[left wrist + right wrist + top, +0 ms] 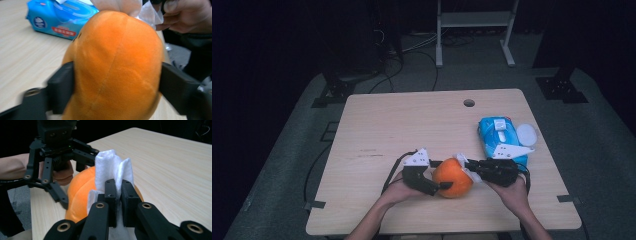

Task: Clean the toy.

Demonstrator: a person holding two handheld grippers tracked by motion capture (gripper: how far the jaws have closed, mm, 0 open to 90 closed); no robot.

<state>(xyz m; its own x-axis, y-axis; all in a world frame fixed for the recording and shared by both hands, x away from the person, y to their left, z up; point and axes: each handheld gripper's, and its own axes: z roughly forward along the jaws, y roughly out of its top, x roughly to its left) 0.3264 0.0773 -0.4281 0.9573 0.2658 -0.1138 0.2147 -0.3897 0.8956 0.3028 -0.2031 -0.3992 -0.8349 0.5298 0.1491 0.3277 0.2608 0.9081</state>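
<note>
Near the front edge of the wooden surface (pixel 412 120), seen from the high view, an orange plush toy (pixel 453 178) lies between the two tools. The left gripper (pixel 437 186) comes at the toy from the left side, its jaws set on either side of the soft body. The right gripper (pixel 466 167) meets the toy from the right, with a white wipe (pixel 460 160) at its tip touching the top of the toy. Just beyond the right hand (pixel 512 192) lies a blue pack of wipes (pixel 499 137), and a white round lid (pixel 526 134) sits just beside the pack, at its right.

From the left gripper view, the toy (pixel 115 65) is held between the two black jaws, which stand wide apart and press on its left and right flanks. Above the toy shows the wipe (pixel 125 6), and behind that the right hand (pixel 187 15). The pack (pixel 62 20) lies on the surface (pixel 22 57) to the upper left.

From the right gripper view, the jaws stand nearly together and pinch the folded wipe (pixel 112 170), which rises upright between them. The wipe rests against the toy (pixel 80 192) just behind it. The left gripper (pixel 62 195) reaches over the toy from the far side, one jaw tip at the toy's left flank, with the left hand (pixel 60 173) behind it.
</note>
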